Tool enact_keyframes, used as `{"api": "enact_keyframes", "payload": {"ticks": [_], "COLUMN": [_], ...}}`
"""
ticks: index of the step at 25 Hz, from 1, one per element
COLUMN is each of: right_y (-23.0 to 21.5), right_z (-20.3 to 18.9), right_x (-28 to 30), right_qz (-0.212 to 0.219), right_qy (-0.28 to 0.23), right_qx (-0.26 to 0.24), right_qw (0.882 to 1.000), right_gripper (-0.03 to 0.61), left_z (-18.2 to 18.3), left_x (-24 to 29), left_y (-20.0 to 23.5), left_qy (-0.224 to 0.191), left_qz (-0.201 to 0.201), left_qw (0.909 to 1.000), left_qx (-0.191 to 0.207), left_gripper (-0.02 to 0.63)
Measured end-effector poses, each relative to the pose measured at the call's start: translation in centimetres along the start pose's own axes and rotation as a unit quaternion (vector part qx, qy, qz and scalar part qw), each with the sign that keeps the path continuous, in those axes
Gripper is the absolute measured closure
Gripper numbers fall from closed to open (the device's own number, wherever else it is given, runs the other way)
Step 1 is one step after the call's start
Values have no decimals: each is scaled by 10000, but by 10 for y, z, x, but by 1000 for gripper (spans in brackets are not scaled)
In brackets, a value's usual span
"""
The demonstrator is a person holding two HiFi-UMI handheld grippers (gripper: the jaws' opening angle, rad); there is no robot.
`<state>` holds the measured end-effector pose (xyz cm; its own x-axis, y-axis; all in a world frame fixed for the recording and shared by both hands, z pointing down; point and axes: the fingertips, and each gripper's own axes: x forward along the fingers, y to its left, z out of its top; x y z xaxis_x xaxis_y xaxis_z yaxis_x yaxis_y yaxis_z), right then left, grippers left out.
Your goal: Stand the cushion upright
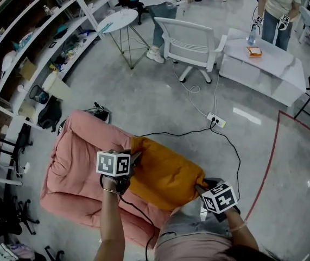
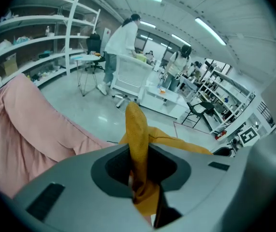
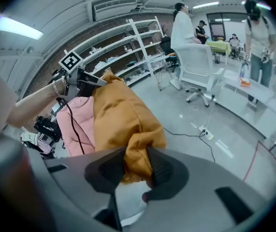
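Your left claw [image 1: 135, 160] and right claw [image 1: 200, 188] each clench a cushion [image 1: 165, 174] corner. Standing it upright on the sofa [image 1: 73, 167] remains.

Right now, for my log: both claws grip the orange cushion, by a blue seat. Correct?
No: the seat is pink, not blue, as the head view shows. The left claw and the right claw do both grip the orange cushion by it.
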<state>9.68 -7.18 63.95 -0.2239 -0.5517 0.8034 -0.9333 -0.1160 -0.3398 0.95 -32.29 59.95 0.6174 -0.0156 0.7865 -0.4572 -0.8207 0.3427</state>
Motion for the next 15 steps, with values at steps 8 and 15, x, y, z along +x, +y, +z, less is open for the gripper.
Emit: {"api": "enact_keyframes", "payload": {"ticks": [8, 15], "right_y": [6, 3], "right_z": [-3, -6], "right_x": [0, 2], "right_qz": [230, 644], "right_qy": [97, 436], "right_qx": [-256, -707], "right_qw": [9994, 9945], "right_gripper": [463, 465], "left_z": [-13, -20], "left_x": [-17, -25], "left_y": [-1, -6], "left_qy": [-130, -374], "left_qz": [311, 755], "left_qw": [9993, 9958], "left_qx": [-185, -354], "left_gripper": [535, 538]}}
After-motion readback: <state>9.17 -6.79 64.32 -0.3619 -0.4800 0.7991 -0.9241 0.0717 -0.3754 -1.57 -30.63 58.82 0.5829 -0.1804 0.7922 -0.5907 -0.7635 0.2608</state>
